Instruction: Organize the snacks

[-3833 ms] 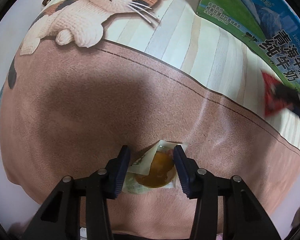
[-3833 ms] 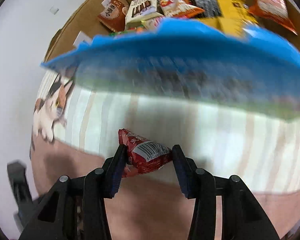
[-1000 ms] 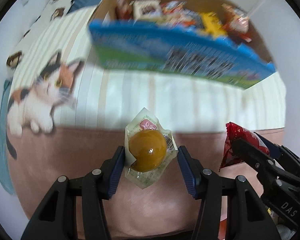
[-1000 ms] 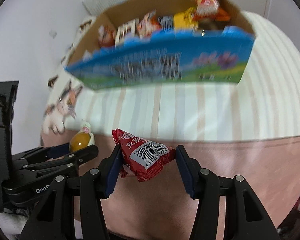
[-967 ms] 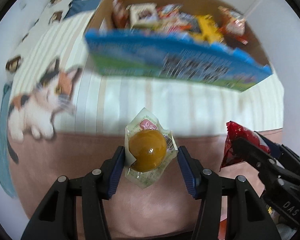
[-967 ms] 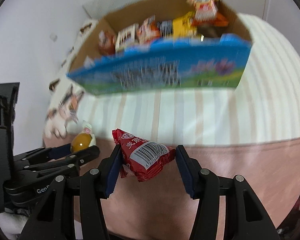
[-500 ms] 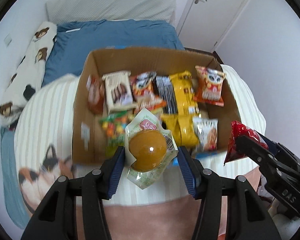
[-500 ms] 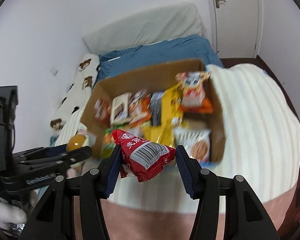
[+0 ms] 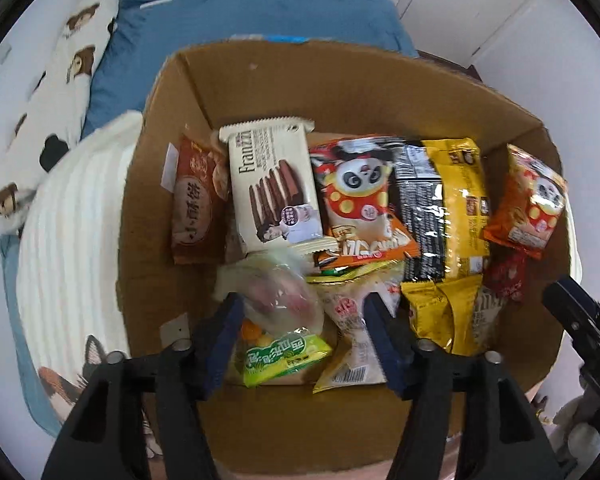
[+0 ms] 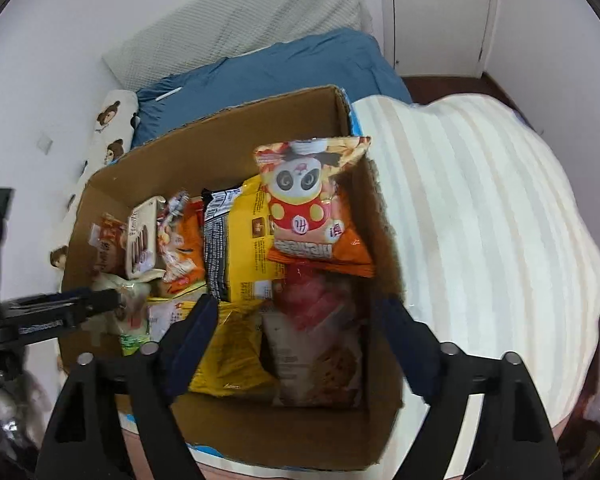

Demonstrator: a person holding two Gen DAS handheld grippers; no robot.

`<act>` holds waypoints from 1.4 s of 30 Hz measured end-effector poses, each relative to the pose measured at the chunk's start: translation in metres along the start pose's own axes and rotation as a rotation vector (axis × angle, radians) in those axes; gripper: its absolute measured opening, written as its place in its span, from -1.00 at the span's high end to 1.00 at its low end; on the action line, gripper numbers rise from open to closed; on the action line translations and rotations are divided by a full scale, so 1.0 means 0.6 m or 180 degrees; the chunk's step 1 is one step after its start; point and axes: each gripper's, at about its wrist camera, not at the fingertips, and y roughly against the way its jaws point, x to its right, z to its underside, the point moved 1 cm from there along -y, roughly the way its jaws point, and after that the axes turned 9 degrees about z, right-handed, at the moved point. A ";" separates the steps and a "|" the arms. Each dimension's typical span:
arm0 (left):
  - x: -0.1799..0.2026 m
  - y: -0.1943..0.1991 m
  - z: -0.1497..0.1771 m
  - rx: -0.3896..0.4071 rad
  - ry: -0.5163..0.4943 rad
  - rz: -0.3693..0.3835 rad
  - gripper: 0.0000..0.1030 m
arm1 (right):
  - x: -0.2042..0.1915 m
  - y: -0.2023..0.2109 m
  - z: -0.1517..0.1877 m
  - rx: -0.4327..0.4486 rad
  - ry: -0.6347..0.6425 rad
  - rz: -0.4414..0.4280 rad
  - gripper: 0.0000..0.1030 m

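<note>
An open cardboard box [image 9: 340, 92] on the bed holds several snack packets. My left gripper [image 9: 304, 308] hangs over its near left part, jaws opening. The clear jelly-cup packet [image 9: 278, 294] is a blur between the fingers, free of the pads, above a green candy bag [image 9: 284, 356]. My right gripper [image 10: 296, 308] is over the box's [image 10: 204, 148] right end, jaws opening wide. The red packet [image 10: 308, 300] is blurred between them, touching neither pad, over a biscuit bag [image 10: 320, 364]. The left wrist view also shows the red packet [image 9: 506, 276] beside the right gripper's fingers [image 9: 572, 308].
Inside lie a Franzzi wafer pack [image 9: 272, 184], panda snack bags [image 9: 356, 196], yellow bags [image 9: 444, 208] and a brown biscuit pack [image 9: 192, 204]. Around the box are a striped blanket [image 10: 480, 220], a blue sheet [image 10: 268, 68], a bear-print pillow [image 9: 48, 120] and white walls.
Both grippers travelled from the blanket to above the box. Half a second ago each still pinched its packet; now both jaws stand apart and the jelly cup and red packet are dropping into the box.
</note>
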 end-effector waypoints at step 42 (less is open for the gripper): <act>0.100 0.296 0.278 0.1436 -0.0358 -0.0346 -0.73 | -0.033 0.303 0.183 0.0583 0.0213 0.0010 -0.93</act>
